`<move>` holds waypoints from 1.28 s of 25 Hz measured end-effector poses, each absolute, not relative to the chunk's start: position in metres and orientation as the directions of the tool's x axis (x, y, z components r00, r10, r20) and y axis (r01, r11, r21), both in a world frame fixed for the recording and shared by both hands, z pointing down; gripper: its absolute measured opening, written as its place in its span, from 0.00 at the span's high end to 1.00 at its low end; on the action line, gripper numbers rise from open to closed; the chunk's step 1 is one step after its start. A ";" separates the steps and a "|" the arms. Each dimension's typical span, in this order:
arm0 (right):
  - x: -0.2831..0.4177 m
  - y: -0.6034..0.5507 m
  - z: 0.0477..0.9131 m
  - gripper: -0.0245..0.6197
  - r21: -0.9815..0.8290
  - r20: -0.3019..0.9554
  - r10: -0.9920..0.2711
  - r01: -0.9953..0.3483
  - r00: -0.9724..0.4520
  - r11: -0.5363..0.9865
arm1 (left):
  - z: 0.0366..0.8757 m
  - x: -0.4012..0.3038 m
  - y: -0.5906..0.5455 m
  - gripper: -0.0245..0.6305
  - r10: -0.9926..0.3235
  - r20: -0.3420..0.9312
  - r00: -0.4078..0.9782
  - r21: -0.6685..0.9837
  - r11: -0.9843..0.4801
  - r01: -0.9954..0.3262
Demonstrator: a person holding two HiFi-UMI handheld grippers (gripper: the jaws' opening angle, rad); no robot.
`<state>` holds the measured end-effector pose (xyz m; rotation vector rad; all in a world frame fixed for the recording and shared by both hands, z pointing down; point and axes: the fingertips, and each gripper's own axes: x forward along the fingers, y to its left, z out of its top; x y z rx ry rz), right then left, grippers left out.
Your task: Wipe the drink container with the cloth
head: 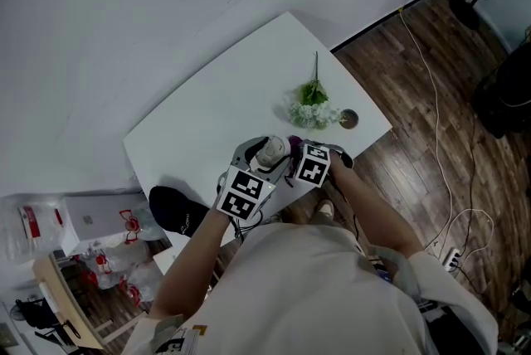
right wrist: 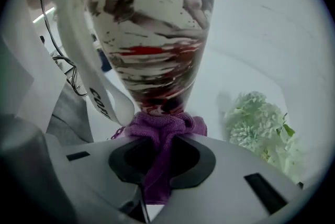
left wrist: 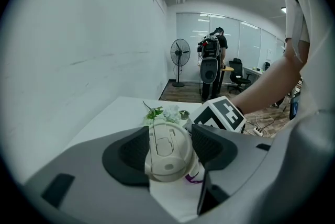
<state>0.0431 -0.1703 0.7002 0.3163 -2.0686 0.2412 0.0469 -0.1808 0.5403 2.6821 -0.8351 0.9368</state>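
- Left gripper view: the left tool (left wrist: 168, 145) is clenched on the drink container (left wrist: 166, 159). Its two dark pads press on the sides just below the cream lid, and the lid faces the camera.
- The container is tilted, with its narrow bottom pointing away from the left tool. In the head view it is over the near edge of the white table (head: 207, 104), between the two tools. I cannot tell if it touches the table.
- In the right gripper view, the right tool (right wrist: 159, 157) is closed on the purple cloth (right wrist: 159, 126). The bunched end of the cloth touches the narrow bottom of the container.
- I judge that the wiping step is in hand, and only the bottom part is covered by the cloth now.
- The next move calls for the right tool to slide the cloth along the patterned wall toward the lid with light pressure. The left tool should hold firm, so the container does not slip or turn.
- The flowers (head: 314, 109) lie just beyond on the table, so the stroke should stay close to the container.
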 end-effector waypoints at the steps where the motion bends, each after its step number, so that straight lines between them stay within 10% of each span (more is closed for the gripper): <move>1: 0.043 -0.168 0.702 0.82 -0.045 0.865 -0.133 -0.338 -0.484 0.940 | 0.541 0.047 -0.181 0.56 -0.450 0.618 0.644 -0.014 -0.826 -0.564; 24: 0.054 -0.172 0.607 0.82 0.125 0.868 -0.251 -0.300 -0.429 0.946 | 0.544 0.048 -0.179 0.56 -0.430 0.631 0.646 -0.003 -0.834 -0.552; 32: 0.045 -0.172 0.690 0.82 -0.097 0.868 -0.137 -0.433 -0.477 0.896 | 0.542 0.047 -0.179 0.56 -0.446 0.623 0.643 -0.016 -0.829 -0.559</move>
